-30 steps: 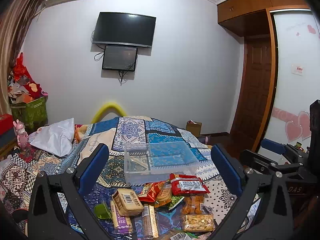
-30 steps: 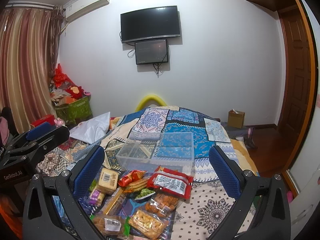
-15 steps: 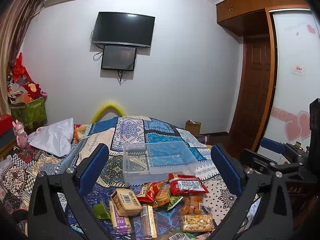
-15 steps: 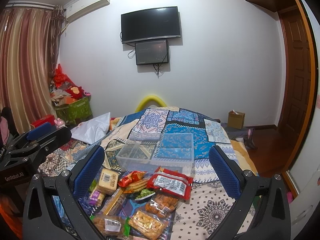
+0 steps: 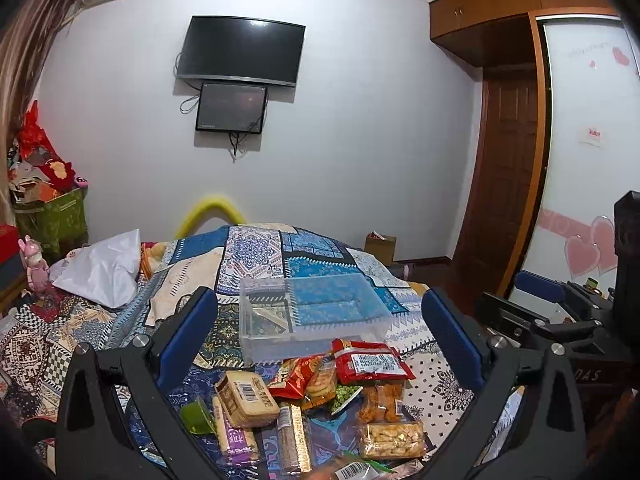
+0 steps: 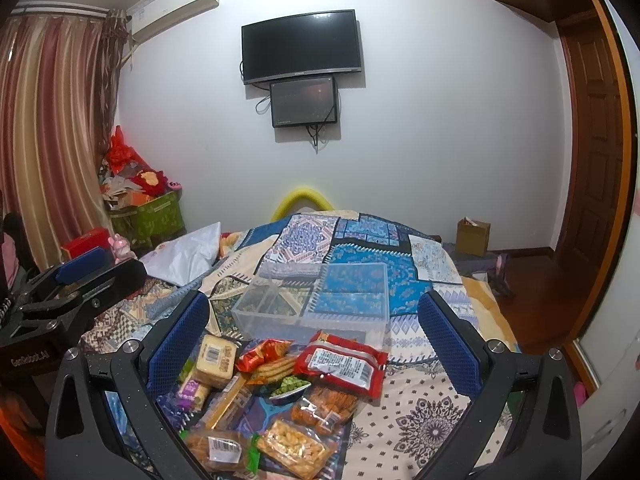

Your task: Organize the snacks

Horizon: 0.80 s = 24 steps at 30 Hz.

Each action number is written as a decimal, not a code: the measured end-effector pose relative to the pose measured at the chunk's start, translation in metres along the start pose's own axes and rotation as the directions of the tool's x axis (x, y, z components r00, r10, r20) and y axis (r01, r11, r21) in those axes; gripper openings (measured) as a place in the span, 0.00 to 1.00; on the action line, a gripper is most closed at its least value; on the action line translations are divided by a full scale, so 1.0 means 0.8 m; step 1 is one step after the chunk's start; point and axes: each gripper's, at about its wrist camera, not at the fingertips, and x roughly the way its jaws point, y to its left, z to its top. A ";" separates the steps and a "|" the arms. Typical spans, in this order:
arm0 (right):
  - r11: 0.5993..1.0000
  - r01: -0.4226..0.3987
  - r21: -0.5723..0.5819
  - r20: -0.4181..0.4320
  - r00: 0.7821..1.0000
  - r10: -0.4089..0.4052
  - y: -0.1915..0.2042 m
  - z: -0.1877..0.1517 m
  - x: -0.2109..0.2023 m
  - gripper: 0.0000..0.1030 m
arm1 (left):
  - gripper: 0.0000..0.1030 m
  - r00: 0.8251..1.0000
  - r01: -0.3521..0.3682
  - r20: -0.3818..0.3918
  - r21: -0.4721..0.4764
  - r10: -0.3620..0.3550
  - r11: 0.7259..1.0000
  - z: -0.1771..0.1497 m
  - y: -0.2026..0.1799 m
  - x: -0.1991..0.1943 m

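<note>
Snacks (image 6: 280,392) before clear bin (image 6: 316,304); both tools wide, left marked "GenRobot.AI".

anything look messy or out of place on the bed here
Yes: the snack packets lie in a loose overlapping heap on the quilt, in front of the clear bin, which holds no snacks yet. Nothing looks spilled or torn. Both grippers hang open.

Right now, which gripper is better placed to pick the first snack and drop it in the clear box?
Probably the right gripper. Its open fingers frame the red packet, which lies just short of the clear box. The left gripper, open too, looks no closer, so the edge is slight.
</note>
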 end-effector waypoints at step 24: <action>0.997 0.026 0.072 -0.297 0.955 -0.003 -0.035 -0.069 0.096 1.00 | 0.75 0.943 -0.152 -0.306 -0.051 0.129 0.987 -0.087 0.115 0.088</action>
